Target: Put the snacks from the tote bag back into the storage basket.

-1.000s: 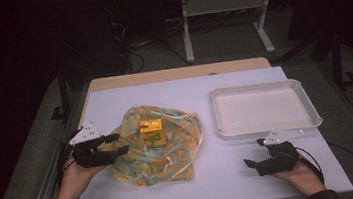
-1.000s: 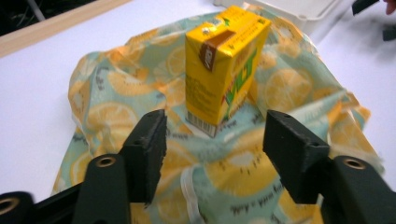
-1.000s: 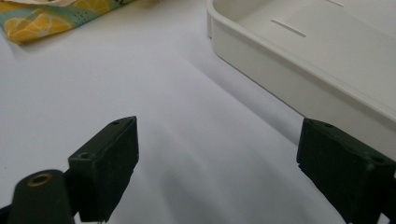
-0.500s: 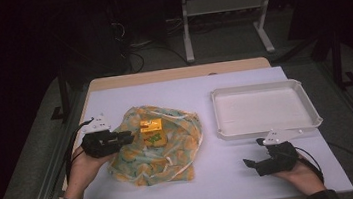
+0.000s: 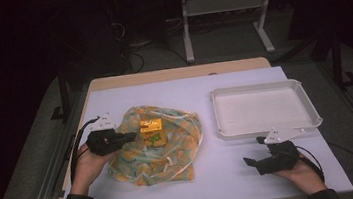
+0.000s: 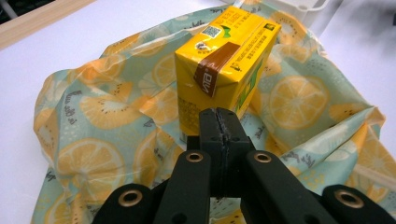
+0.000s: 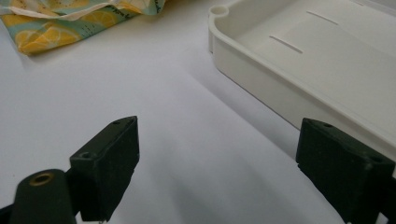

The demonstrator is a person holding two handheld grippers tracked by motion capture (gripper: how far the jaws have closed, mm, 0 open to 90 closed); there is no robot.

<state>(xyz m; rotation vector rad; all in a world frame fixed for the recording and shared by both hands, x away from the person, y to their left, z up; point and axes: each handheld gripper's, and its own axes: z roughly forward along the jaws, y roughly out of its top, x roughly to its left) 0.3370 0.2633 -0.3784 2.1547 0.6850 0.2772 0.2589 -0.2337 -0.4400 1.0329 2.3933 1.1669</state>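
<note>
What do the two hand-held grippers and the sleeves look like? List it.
Left hand-held gripper: black body, two flat black jaws with brass-ringed rivet holes, grey three-cornered plate on top, black cable trailing. Right hand-held gripper: same black build, same grey plate and cable. Sleeves: dark plaid cuffs.

A yellow carton (image 6: pixel 227 65) with a brown band sits on citrus-printed teal cloth (image 6: pixel 93 121).

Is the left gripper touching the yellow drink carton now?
Cannot tell. In the left gripper view the left gripper, jaws shut together, sits right in front of the yellow drink carton and hides the carton's base, so neither contact nor gap shows plainly.
</note>
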